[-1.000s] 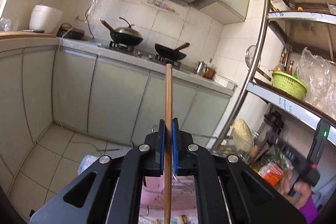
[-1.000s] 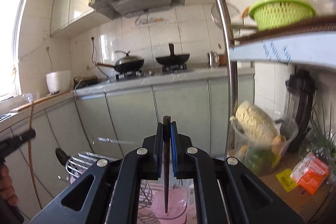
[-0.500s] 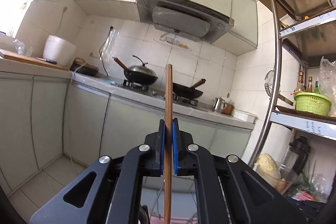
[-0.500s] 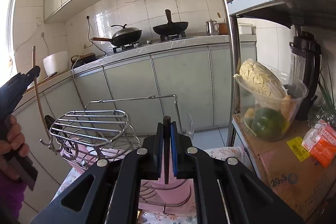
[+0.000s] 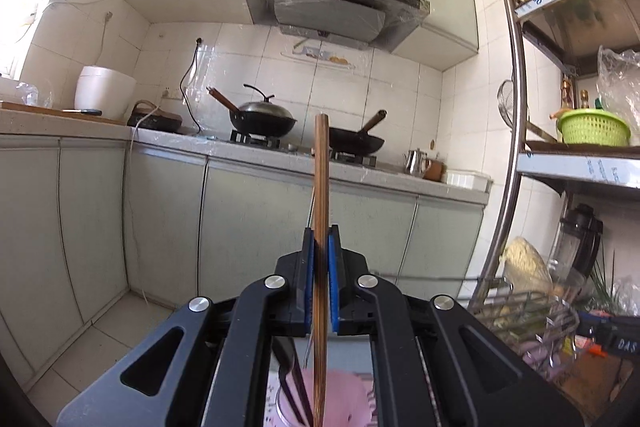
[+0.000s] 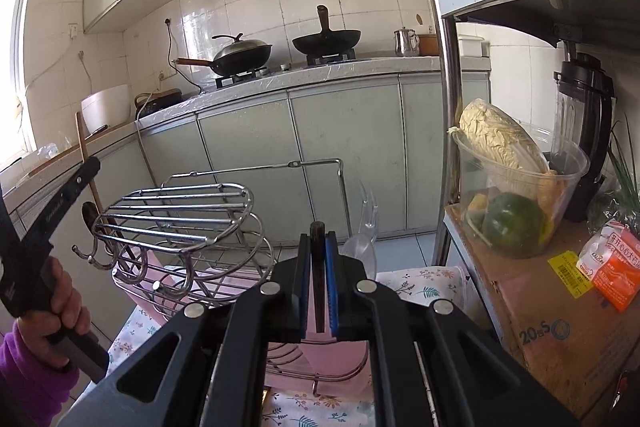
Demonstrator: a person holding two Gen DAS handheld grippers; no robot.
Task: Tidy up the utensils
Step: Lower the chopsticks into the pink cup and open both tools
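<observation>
At the centre of the left wrist view our left gripper (image 5: pixel 320 283) is clamped on an upright wooden handle (image 5: pixel 321 187), its lower end over a pink cup (image 5: pixel 344 403) at the bottom edge. In the right wrist view our right gripper (image 6: pixel 319 279) pinches a dark utensil handle (image 6: pixel 318 267); the wire rack (image 6: pixel 176 223) sits left of centre on the flowered cloth (image 6: pixel 416 287).

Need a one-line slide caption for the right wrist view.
Right gripper clamps a dark utensil handle above the wire rack; left gripper holds a wooden spoon.
</observation>
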